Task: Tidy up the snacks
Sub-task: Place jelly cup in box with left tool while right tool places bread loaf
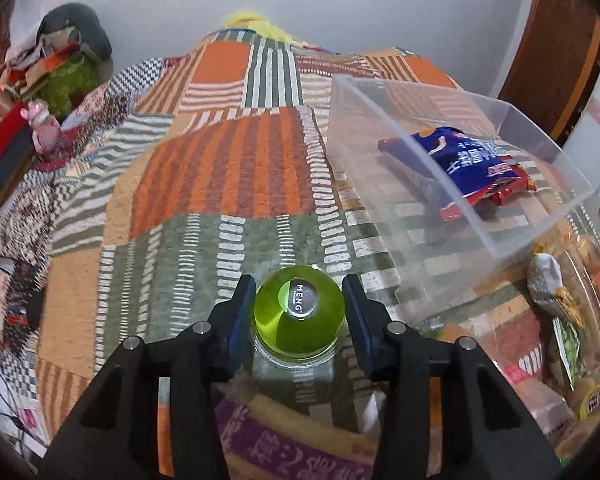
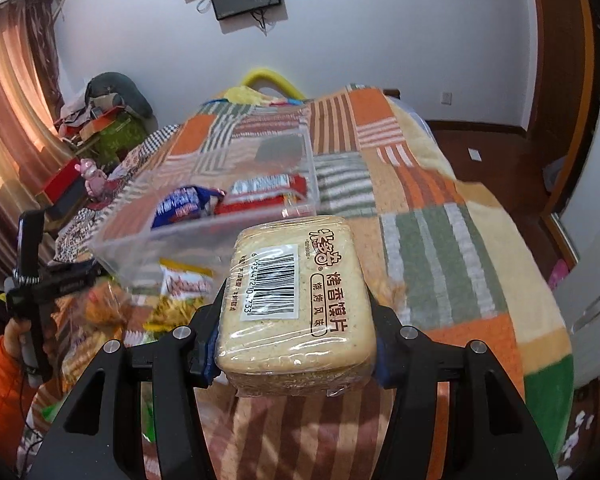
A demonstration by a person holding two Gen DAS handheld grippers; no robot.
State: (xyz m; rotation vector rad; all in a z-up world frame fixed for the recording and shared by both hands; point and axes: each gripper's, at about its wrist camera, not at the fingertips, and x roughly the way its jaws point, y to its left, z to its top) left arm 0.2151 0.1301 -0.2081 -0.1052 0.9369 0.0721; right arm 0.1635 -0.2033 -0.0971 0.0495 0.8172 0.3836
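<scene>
Left gripper hugs a green ball-top bottle. Only right cam shows right gripper squeezing the bread pack w/ clear bin behind.

The green jelly cup carries a round white lid label reading "MENG". The blue snack bag in the clear bin bears large white Chinese characters, too distorted to read with certainty. The wrapped pack of baked bun slices shows a white barcode sticker with digits, partly legible as "6 973…0 4733", a brown brand logo, "烤香馍片", and smaller "烧烤风味".
</scene>
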